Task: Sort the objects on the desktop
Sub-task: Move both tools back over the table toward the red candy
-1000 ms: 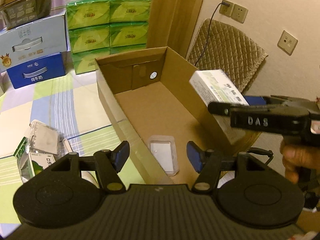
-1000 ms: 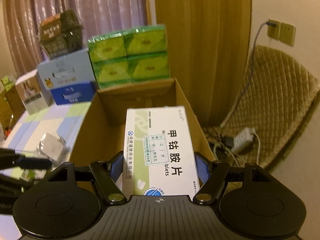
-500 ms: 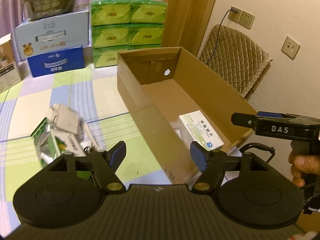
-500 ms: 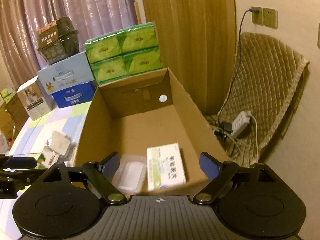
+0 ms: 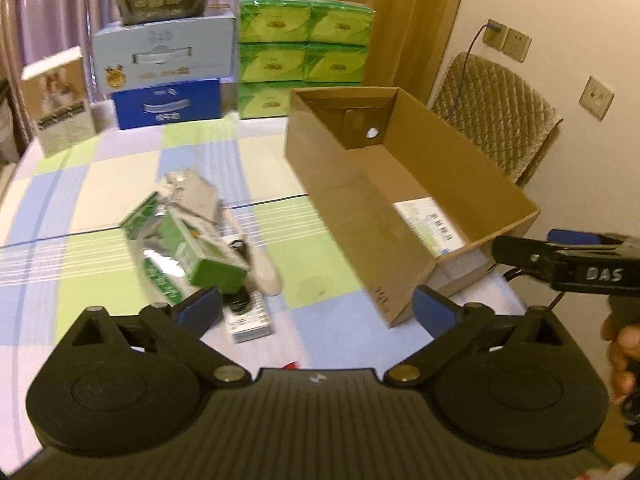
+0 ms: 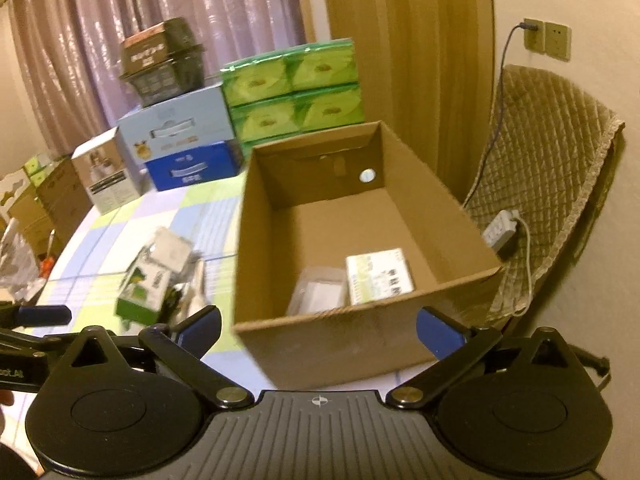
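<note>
Brown carton (image 6: 360, 344), checked pastel tablecloth (image 5: 100, 176)

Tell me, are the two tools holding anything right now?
No. The left tool and the right tool are both open and empty. The white medicine box lies loose inside the cardboard box.

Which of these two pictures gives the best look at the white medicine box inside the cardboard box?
The right wrist view: the white medicine box lies in full sight on the cardboard box floor, beside a clear plastic case. The left wrist view shows only part of it, behind the near wall.
</note>
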Demonstrator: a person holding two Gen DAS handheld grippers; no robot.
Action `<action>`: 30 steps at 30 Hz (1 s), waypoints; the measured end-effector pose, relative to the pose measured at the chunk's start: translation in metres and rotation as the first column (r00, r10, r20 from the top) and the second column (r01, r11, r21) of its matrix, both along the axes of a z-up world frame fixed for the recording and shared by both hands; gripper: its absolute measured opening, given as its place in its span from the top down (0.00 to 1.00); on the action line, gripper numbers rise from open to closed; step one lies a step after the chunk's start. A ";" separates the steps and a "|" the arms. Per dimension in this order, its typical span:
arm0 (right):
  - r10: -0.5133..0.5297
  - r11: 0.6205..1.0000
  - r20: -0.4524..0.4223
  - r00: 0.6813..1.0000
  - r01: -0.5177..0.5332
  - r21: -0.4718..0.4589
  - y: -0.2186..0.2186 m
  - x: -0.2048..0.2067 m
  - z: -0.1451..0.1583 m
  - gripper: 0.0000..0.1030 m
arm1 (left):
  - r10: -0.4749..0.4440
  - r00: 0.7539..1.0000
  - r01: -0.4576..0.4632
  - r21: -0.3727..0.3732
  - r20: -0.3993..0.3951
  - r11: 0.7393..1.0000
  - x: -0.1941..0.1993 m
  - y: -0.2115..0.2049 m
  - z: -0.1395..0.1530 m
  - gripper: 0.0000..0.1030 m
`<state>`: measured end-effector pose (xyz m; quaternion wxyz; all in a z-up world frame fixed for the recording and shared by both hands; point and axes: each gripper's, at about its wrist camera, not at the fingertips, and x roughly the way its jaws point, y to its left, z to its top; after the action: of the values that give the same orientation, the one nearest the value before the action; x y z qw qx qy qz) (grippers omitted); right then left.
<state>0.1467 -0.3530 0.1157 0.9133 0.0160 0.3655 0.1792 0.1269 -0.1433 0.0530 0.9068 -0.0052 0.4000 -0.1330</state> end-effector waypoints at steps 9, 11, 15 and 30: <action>0.120 0.992 -0.030 0.992 -0.119 0.041 0.035 -0.041 -0.009 0.02 | 0.119 0.993 -0.119 0.080 -0.001 0.990 -0.039 0.065 -0.006 0.01; 0.151 0.988 -0.038 0.988 -0.150 0.027 0.044 -0.048 -0.016 0.02 | 0.150 0.989 -0.149 0.090 -0.005 0.985 -0.048 0.079 -0.008 0.01; 0.192 0.981 -0.072 0.979 -0.191 0.025 0.060 -0.059 -0.032 0.02 | 0.195 0.981 -0.192 0.109 -0.013 0.975 -0.062 0.102 -0.014 0.01; 0.284 0.956 -0.126 0.950 -0.291 -0.042 0.098 -0.067 -0.074 0.02 | 0.234 0.970 -0.227 0.103 -0.065 0.969 -0.068 0.126 -0.039 0.01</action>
<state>0.0793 -0.2551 0.0421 0.8542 -0.0543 0.4225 0.2982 0.0592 -0.0169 0.0136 0.8992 -0.0138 0.4372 -0.0074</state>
